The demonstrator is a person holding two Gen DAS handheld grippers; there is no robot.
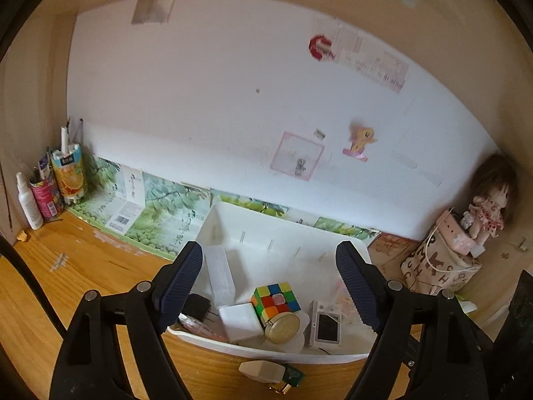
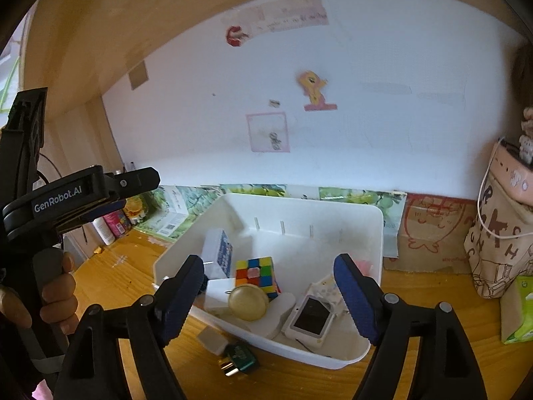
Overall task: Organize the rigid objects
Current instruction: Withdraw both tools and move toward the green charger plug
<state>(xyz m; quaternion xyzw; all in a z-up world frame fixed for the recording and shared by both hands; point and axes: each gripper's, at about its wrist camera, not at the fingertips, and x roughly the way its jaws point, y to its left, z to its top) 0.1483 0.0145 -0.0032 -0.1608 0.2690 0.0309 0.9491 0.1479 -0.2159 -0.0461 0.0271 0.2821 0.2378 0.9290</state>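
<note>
A white plastic bin (image 1: pixel 283 233) (image 2: pixel 366 230) sits on the wooden desk and holds several things: a colourful puzzle cube (image 1: pixel 275 300) (image 2: pixel 257 275), a round gold tin (image 1: pixel 283 328) (image 2: pixel 248 301), a small white device with a dark screen (image 1: pixel 327 330) (image 2: pixel 309 318), white boxes and a black plug. A cream and green adapter (image 1: pixel 271 371) (image 2: pixel 230 348) lies on the desk in front of the bin. My left gripper (image 1: pixel 269 283) hangs open above the bin's near side with nothing between its pads. My right gripper (image 2: pixel 269 296) is likewise open and empty over the bin.
Bottles and a juice carton (image 1: pixel 68 176) stand in the back left corner. A doll (image 1: pixel 486 206) sits on a printed bag (image 1: pixel 439 266) at the right; a green tissue pack (image 2: pixel 519 313) lies beside it. A hand (image 2: pixel 56 296) grips the other gripper's handle at left.
</note>
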